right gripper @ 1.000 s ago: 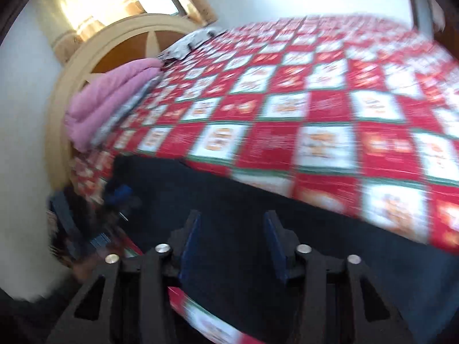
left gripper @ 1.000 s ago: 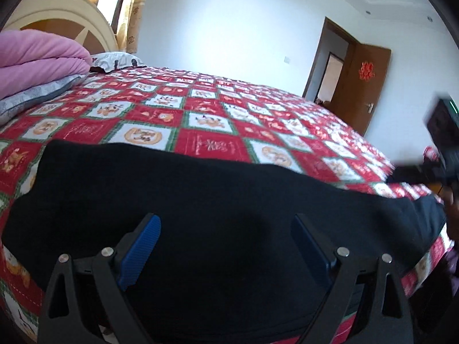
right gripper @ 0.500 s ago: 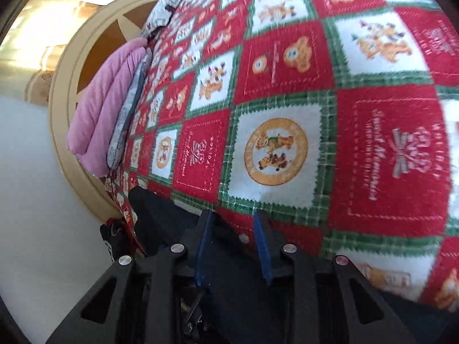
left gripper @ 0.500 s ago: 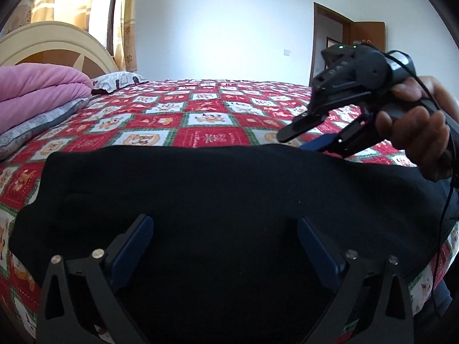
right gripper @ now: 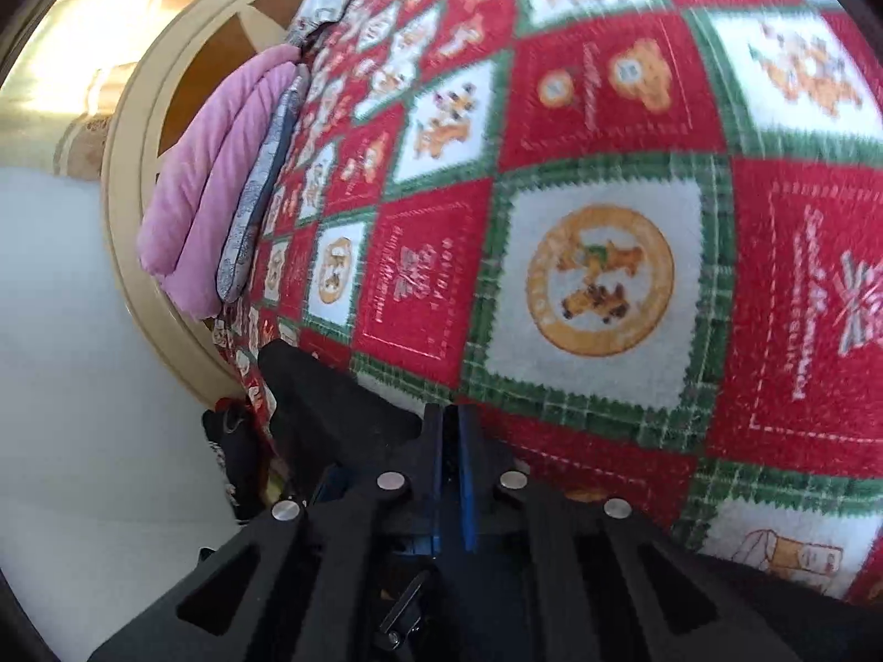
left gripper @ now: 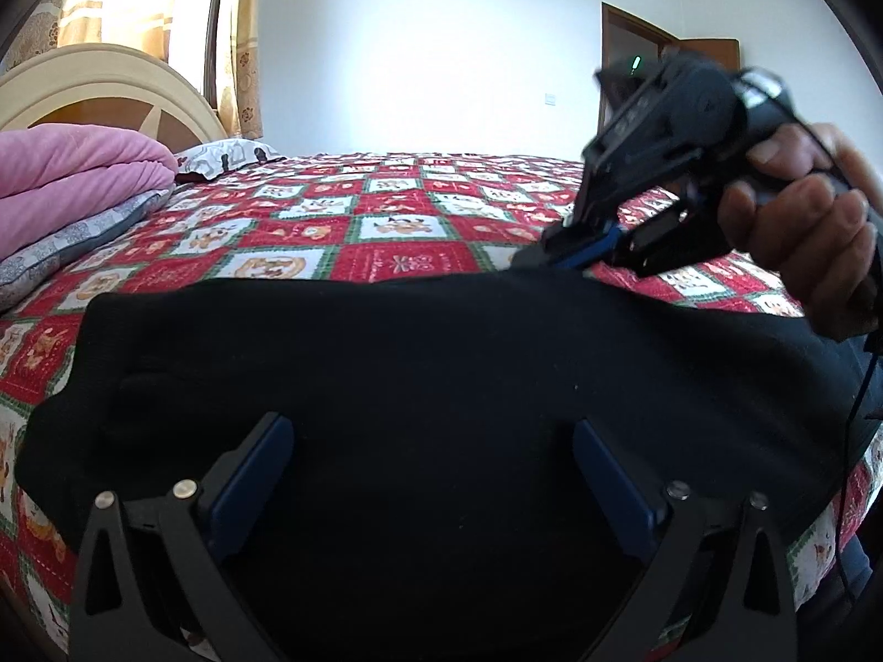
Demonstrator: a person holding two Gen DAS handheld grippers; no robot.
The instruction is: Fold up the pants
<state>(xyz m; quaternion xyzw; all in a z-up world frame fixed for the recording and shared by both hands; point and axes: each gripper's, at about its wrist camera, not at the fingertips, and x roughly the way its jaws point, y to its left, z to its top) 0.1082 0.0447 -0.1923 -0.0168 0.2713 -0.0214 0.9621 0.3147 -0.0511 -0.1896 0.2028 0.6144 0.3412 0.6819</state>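
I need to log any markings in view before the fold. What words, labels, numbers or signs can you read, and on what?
Nothing reads for certain.
Bedspread, red squares: white script lettering around a bow motif, too blurred to read.
Bedspread, round gold badge: ring lettering, too small to read.
Pants: no label or print shows.
Right tongs: a green light, no text.

pink blanket (left gripper: pixel 72 176) lies on a red patchwork bedspread (left gripper: pixel 386 231) by the headboard (left gripper: pixel 99 94).

pants (left gripper: pixel 441 386): black | bedspread (left gripper: pixel 386 231): red-white-green check | blanket (left gripper: pixel 66 176): pink
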